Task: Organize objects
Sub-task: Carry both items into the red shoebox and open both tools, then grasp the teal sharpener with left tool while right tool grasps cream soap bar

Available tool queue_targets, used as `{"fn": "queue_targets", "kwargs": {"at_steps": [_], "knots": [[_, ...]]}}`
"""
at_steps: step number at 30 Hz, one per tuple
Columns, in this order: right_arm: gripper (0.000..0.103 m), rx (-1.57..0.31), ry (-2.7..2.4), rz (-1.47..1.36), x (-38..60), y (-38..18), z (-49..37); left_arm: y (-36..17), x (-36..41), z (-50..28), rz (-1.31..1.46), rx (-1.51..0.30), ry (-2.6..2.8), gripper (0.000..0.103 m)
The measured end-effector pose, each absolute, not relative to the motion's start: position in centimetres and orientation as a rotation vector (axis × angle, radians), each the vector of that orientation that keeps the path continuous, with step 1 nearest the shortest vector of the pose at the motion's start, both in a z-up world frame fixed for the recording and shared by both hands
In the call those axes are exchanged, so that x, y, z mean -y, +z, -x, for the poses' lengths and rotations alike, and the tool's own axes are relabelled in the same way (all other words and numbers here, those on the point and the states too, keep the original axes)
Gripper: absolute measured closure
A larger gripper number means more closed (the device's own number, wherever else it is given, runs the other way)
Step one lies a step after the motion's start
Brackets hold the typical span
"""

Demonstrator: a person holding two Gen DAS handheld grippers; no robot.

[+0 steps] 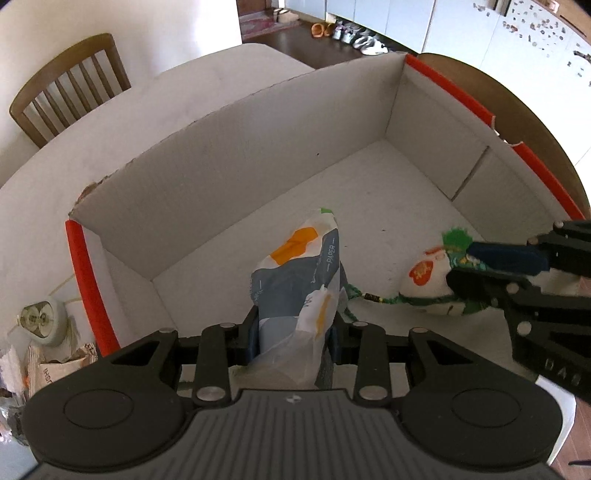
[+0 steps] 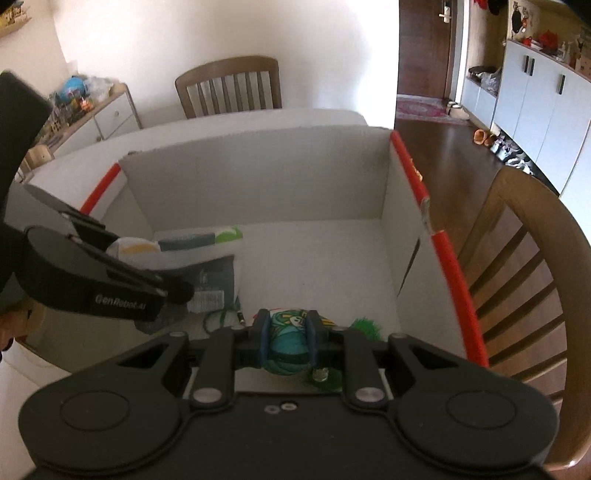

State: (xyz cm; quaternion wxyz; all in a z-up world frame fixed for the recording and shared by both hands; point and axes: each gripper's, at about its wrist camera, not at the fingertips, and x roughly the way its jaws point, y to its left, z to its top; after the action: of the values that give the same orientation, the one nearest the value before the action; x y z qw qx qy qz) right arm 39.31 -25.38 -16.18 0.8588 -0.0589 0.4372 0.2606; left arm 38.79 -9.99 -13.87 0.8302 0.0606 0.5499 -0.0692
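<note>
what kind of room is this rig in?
Most likely a home dining area by the entryway: wooden dining chair at a white table, shoes lined up along white cabinets, and a front door beyond.

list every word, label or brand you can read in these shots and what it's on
"PAPER": on the grey packet held in the left gripper.
"GenRobot.AI": on the side of the left gripper in the right wrist view.
"DAS": on the right gripper's body; it may run on out of view.
Red lettering on a paper outside the box: too small to read.
Barcode label on the packet: too small to read.
</note>
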Motion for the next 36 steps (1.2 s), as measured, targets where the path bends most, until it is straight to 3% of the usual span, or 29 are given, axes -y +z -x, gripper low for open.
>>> {"fn": "queue_targets", "kwargs": {"at_steps": [10,16,19,30,36], "knots": [[0.077,-0.927,0.544,0.119,25.3,-15.7,-39.6,-14.1,9.5,-39.3,-0.139,-1.197,-0.155,0.063],[0.073,-0.913,0.544,0.117,25.4,-15.1,-39.3,-13.3,9.9,-38.3,-0.174,-1.153,-0.186,0.049],[0.069,-0.907,0.549,0.102,25.7,-14.6,-38.9,-12.5,10.0,-37.4,-0.185,-1.123,-0.181,0.037],[0.058,-0.84,0.558,0.069,25.4,-10.9,-36.2,-8.4,7.5,-33.5,-0.102,-0.997,-0.214,0.036],[0.057,-0.81,0.563,0.057,23.9,-9.2,-34.0,-6.6,5.7,-30.8,-0.059,-0.925,-0.232,0.036]]}}
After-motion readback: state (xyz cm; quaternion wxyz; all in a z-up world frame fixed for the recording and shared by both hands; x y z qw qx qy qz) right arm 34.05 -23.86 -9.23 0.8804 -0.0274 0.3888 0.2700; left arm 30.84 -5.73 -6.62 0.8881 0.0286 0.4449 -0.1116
